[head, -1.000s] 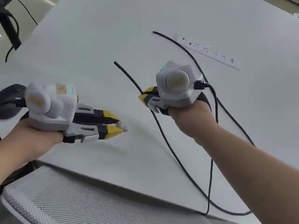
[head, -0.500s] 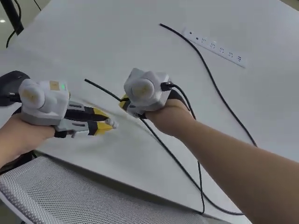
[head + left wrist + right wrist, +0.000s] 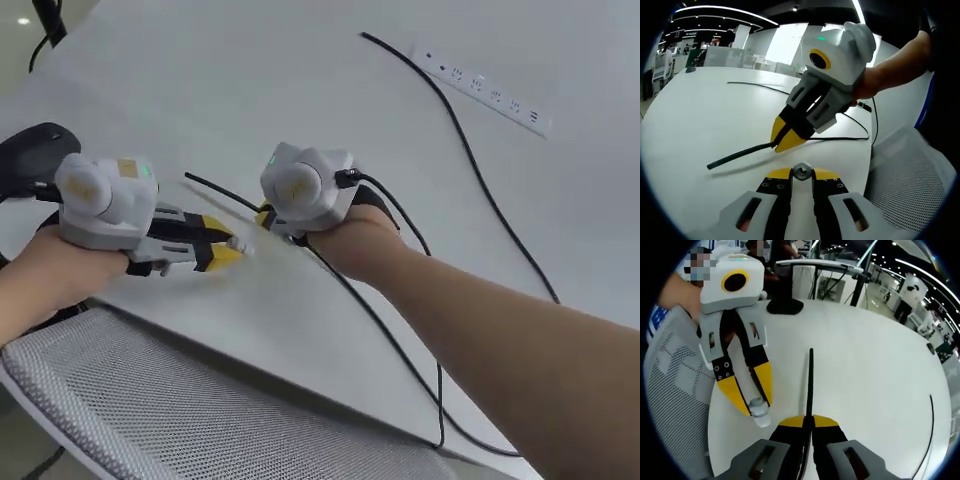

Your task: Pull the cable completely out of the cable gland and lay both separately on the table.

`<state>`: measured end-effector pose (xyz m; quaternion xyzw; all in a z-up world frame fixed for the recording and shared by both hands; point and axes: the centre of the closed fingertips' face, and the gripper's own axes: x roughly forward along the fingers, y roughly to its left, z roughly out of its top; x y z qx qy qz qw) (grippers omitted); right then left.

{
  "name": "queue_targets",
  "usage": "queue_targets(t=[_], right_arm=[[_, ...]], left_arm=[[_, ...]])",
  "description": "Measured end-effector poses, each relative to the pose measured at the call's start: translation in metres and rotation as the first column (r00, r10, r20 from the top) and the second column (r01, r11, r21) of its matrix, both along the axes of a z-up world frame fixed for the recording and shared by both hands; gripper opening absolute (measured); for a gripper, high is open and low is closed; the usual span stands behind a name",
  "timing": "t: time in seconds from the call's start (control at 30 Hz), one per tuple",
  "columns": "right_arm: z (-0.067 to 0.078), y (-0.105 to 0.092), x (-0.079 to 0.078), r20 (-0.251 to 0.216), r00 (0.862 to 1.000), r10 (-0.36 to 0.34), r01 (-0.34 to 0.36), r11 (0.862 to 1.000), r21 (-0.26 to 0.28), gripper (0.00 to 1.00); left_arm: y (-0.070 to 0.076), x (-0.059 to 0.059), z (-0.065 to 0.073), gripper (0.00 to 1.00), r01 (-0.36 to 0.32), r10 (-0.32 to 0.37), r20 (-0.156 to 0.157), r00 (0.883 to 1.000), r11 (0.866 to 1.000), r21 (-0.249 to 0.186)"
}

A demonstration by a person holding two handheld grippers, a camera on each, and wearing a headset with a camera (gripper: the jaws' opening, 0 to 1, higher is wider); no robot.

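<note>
Two grips at once. Clenches left gripper (image 3: 232, 247) on gland (image 3: 241, 245), a small pale fitting nipped at the yellow tips, at 8 o'clock in head view, low over table (image 3: 250, 80). Clenches right gripper (image 3: 266, 217) on cable (image 3: 213, 187), just at 1 o'clock of the left tips, near but apart. Leaves cable's short free end bare, poking toward 10 o'clock from the right jaws, clear of gland. Trails the rest of cable toward 5 o'clock, under the forearm (image 3: 470, 330), to the table edge.

In left gripper view, shows gland (image 3: 801, 171) at 6 o'clock between the closed jaws, right gripper (image 3: 782, 141) just at 12 o'clock of it, and cable (image 3: 737, 154) sticking out toward 9 o'clock with its shadow below.

In right gripper view, runs cable (image 3: 810, 380) straight toward 12 o'clock from the shut jaws, with left gripper (image 3: 751, 399) and gland (image 3: 759, 415) at 9 o'clock of them, not touching cable.

Has power strip (image 3: 480, 88) far at 1 o'clock on table, a black lead (image 3: 480, 180) beside it, and mesh chair (image 3: 150, 400) at 6 o'clock below the table edge.
</note>
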<state>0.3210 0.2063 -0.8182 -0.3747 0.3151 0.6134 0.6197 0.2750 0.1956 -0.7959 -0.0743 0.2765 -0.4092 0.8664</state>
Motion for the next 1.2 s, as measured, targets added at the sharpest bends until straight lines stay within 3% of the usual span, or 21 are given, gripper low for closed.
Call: queue_targets(t=[0.47,0.6,0.7,0.97,1.07,1.2], right_arm=[[-0.002,0.001,-0.006,-0.006,1.000,-0.010,0.010,1.000,0.001,0.00],[-0.002,0.001,-0.007,0.001,1.000,-0.007,0.007,1.000,-0.002,0.00],[-0.002,0.001,-0.007,-0.002,1.000,-0.021,0.021,1.000,0.002,0.00],[-0.002,0.001,-0.007,-0.019,0.999,-0.044,0.044,0.999,0.005,0.00],[-0.001,0.000,-0.004,-0.010,0.998,-0.063,0.063,0.998,0.008,0.04],[0.000,-0.002,0.002,-0.007,0.995,-0.097,0.098,0.995,0.012,0.11]], left_arm=[[0.001,-0.007,-0.008,0.15,0.003,-0.003,-0.014,1.000,1.000,0.023],[0.003,-0.006,-0.008,0.15,-0.004,0.005,-0.007,1.000,1.000,0.027],[0.004,-0.007,-0.013,0.15,0.010,-0.010,-0.005,1.000,0.998,0.058],[0.005,-0.007,-0.014,0.16,0.007,-0.007,0.006,1.000,0.998,0.070],[0.004,-0.008,-0.013,0.16,0.003,-0.003,-0.008,1.000,0.999,0.054],[0.004,-0.009,-0.013,0.16,0.003,-0.003,-0.004,1.000,0.998,0.060]])
